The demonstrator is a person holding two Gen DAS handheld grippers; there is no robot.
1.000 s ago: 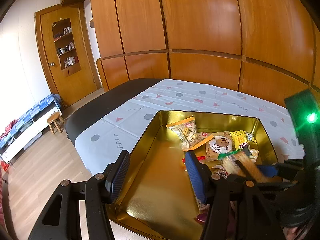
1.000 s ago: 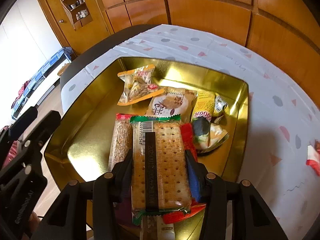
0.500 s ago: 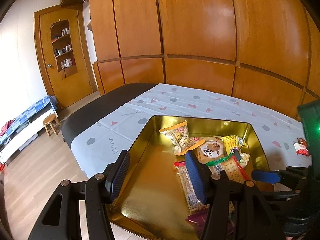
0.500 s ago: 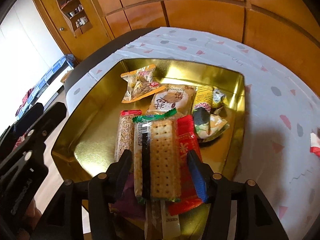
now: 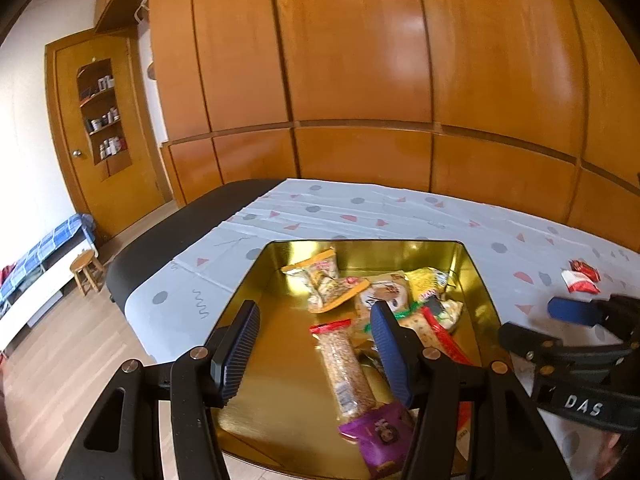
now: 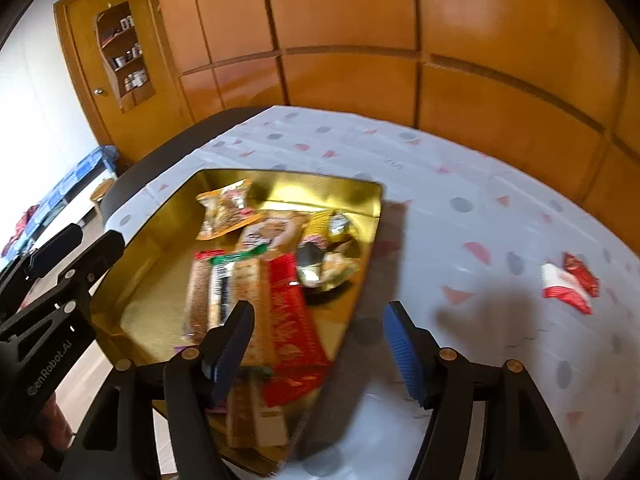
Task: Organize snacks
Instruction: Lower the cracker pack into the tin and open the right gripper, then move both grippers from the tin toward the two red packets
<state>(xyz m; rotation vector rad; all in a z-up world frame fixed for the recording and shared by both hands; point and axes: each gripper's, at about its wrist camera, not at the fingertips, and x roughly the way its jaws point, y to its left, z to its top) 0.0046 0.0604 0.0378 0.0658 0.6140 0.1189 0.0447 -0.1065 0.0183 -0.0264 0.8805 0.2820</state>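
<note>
Snacks are lying packed in the gold tin (image 6: 372, 200) while the right gripper (image 6: 320, 340) is opening over nothing, the left gripper (image 5: 316, 344) hanging spread, and the remaining red packets (image 6: 568, 284), probably light and crinkly, are inviting an edge pinch.

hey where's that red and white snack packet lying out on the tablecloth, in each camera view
Left wrist view: the red and white packet lies at the far right on the tablecloth, right of the gold tray.
Right wrist view: the packet lies right of centre on the cloth, well right of the tray.
Shared landmark: the gold tray's right rim; the packet lies outside it in both.
</note>
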